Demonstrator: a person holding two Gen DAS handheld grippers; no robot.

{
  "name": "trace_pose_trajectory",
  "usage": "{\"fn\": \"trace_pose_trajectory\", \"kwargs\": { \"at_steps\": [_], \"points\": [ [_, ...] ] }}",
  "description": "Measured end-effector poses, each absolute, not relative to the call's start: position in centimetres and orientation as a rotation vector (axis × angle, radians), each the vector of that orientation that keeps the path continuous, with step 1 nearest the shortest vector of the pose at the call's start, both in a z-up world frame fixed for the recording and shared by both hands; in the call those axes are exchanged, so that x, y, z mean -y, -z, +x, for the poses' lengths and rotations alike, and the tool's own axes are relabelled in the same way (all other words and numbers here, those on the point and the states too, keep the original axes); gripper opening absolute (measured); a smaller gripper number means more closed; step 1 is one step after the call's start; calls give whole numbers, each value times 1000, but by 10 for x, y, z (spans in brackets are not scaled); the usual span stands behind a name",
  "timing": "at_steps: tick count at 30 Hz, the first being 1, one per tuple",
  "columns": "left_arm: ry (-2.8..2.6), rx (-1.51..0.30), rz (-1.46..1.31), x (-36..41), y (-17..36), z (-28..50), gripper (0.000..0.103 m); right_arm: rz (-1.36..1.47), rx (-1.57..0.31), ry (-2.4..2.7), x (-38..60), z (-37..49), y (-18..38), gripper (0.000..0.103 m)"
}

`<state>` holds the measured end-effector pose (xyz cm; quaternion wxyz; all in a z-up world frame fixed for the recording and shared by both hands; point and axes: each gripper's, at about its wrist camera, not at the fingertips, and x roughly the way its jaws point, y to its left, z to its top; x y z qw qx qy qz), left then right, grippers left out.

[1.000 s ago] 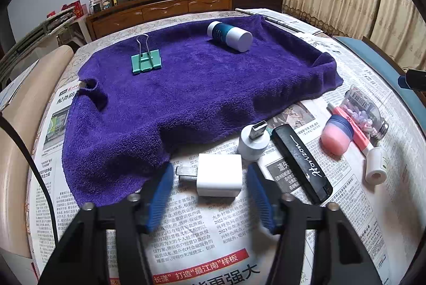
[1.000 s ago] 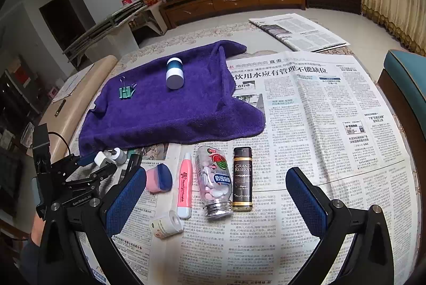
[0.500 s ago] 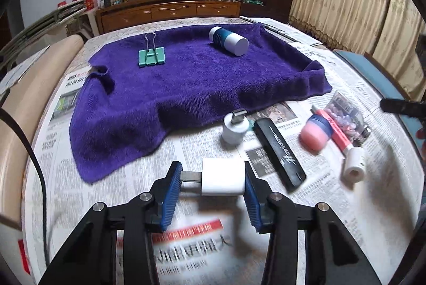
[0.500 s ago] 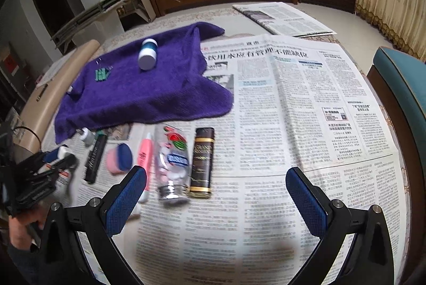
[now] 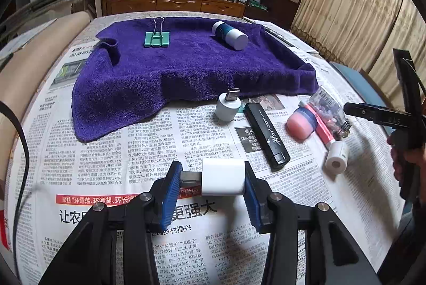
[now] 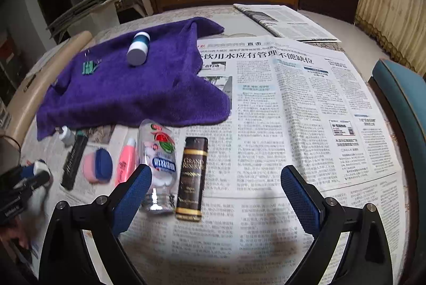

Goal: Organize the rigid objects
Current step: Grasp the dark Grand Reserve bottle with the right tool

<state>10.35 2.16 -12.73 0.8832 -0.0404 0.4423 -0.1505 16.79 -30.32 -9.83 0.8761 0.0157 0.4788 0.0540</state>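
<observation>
My left gripper (image 5: pixel 210 182) is shut on a white plug adapter (image 5: pixel 223 177), held above the newspaper. A purple towel (image 5: pixel 186 72) lies further back with a green binder clip (image 5: pixel 157 38) and a white-and-teal bottle (image 5: pixel 230 35) on it. In front of the towel lie a small white USB adapter (image 5: pixel 228 106), a black lighter (image 5: pixel 266 134), a pink-and-blue cap-shaped case (image 5: pixel 302 122), a pink tube (image 5: pixel 326 134) and a clear candy bottle (image 5: pixel 330 109). My right gripper (image 6: pixel 215 191) stands open over the clear candy bottle (image 6: pixel 158 162) and a brown-and-gold bottle (image 6: pixel 193 175).
Newspaper sheets (image 6: pixel 306 112) cover the table. A blue chair (image 6: pixel 404 96) stands at the right edge. A beige padded rail (image 5: pixel 32 58) runs along the left. A wooden cabinet (image 5: pixel 170 1) stands behind. A black cable (image 5: pixel 24 146) hangs at the left.
My left gripper closed on the white plug adapter, lifted it and drew back. My right gripper swung left, so the bottles now lie between its fingers.
</observation>
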Motion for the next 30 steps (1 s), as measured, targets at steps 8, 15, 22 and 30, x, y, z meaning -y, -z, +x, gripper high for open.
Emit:
{"fn": "trace_pose_trajectory", "kwargs": {
  "at_steps": [8,15,22,30],
  "points": [
    [327,-923,-88,-20,127,106,42,30,-1040,-44,307,182,113,97],
    [327,-924,-96,-23,125,106,42,-1,-1068,-53,297,183,126,93],
    [312,-930,-107,-27,125,106,42,-66,-1016,-75,278,174,127,73],
    [306,-924,-110,-32,119,101,42,-34,-1003,-103,275,168,121,23]
  ]
}}
